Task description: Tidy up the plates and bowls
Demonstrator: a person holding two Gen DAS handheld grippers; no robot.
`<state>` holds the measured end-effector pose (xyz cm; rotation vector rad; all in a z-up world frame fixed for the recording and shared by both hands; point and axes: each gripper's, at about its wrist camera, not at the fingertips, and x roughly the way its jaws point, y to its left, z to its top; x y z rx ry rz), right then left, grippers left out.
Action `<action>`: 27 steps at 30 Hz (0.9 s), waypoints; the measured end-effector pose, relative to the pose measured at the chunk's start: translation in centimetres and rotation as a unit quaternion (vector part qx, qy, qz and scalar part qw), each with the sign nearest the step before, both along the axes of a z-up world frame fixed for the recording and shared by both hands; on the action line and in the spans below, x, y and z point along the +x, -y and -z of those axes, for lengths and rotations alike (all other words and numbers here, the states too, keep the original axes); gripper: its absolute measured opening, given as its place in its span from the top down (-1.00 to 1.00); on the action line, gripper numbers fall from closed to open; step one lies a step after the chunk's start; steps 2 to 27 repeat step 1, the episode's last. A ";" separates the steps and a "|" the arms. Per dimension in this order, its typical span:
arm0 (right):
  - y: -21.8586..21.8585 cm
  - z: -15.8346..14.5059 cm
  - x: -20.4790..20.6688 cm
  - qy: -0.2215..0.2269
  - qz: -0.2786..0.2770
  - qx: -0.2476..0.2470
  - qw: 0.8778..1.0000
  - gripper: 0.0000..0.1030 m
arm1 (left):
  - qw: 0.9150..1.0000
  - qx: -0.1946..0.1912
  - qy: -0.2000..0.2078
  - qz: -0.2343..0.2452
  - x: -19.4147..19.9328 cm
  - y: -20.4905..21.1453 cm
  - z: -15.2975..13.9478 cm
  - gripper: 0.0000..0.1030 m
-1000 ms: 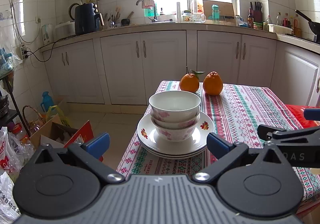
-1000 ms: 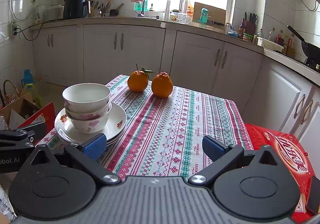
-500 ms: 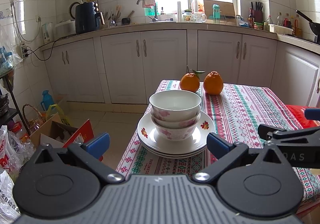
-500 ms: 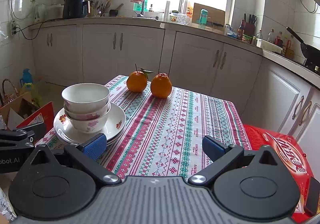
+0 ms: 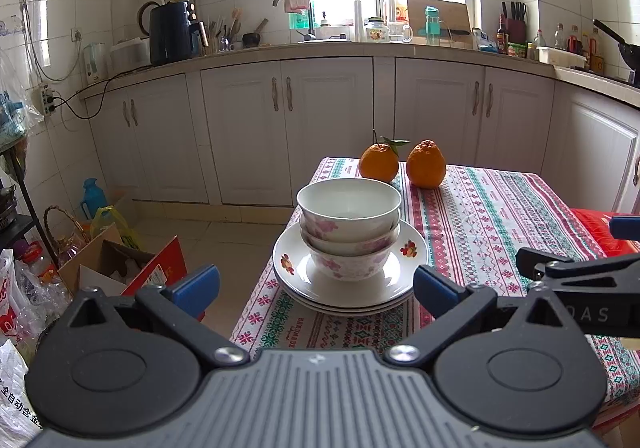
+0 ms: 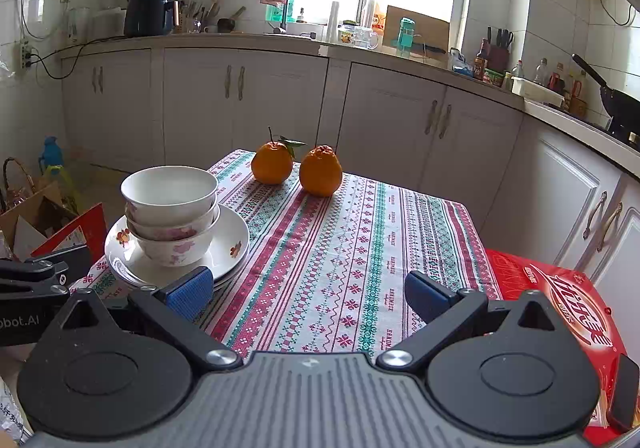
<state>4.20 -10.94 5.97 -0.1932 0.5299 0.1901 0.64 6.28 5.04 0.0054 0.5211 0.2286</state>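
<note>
Both grippers hang short of the table with their blue-padded fingers spread wide and nothing between them. From its own camera the left gripper frames the crockery stack, its left finger out over the floor beyond the table's edge and its right finger over the cloth; the right gripper hovers over the bare middle of the tablecloth, its left pad just in front of the plates' rim in that view. Each gripper shows at the margin of the other's camera, so they sit side by side and close.

Next comes the stack itself, at the near left corner of the table. Stacked plates, white with small fruit motifs, lie flat on the striped cloth; two rims are plain and there may be a third beneath, though the edge-on view makes that hard to settle. Three nested bowls, white with pink flowers, stand upright in the middle of the top plate.

To the right, a red box with white lettering sits beside the table's edge.

Farther back, two oranges rest near the far edge of the cloth, just beside each other, the left one with a stem and leaf.

Beyond them run white cabinets under a cluttered counter and a bright window.
</note>
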 end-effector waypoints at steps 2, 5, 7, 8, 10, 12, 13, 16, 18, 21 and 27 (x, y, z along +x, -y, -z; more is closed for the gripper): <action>0.0 0.0 0.0 0.000 0.000 0.000 1.000 -1.00 | 1.000 0.000 -0.001 0.000 0.0 0.0 0.0 -0.99; 0.0 0.0 0.0 0.000 0.000 0.000 1.000 -1.00 | 1.000 0.000 -0.001 0.000 0.0 0.0 0.0 -0.99; 0.0 0.0 0.0 0.000 0.000 0.000 1.000 -1.00 | 1.000 0.000 -0.001 0.000 0.0 0.0 0.0 -0.99; 0.0 0.0 0.0 0.000 0.000 0.000 1.000 -1.00 | 1.000 0.000 -0.001 0.000 0.0 0.0 0.0 -0.99; 0.0 0.0 0.0 0.000 0.000 0.000 1.000 -1.00 | 1.000 0.000 -0.001 0.000 0.0 0.0 0.0 -0.99; 0.0 0.0 0.0 0.000 0.000 0.000 1.000 -1.00 | 1.000 0.000 -0.001 0.000 0.0 0.0 0.0 -0.99; 0.0 0.0 0.0 0.000 0.000 0.000 1.000 -1.00 | 1.000 0.000 -0.001 0.000 0.0 0.0 0.0 -0.99; 0.0 0.0 0.0 0.000 0.000 0.000 1.000 -1.00 | 1.000 0.000 -0.001 0.000 0.0 0.0 0.0 -0.99; 0.0 0.0 0.0 0.000 0.000 0.000 1.000 -1.00 | 1.000 0.000 -0.001 0.000 0.0 0.0 0.0 -0.99; 0.0 0.0 0.0 0.000 0.000 0.000 1.000 -1.00 | 1.000 0.000 -0.001 0.000 0.0 0.0 0.0 -0.99; 0.0 0.0 0.0 0.000 0.000 0.000 1.000 -1.00 | 1.000 0.000 -0.001 0.000 0.0 0.0 0.0 -0.99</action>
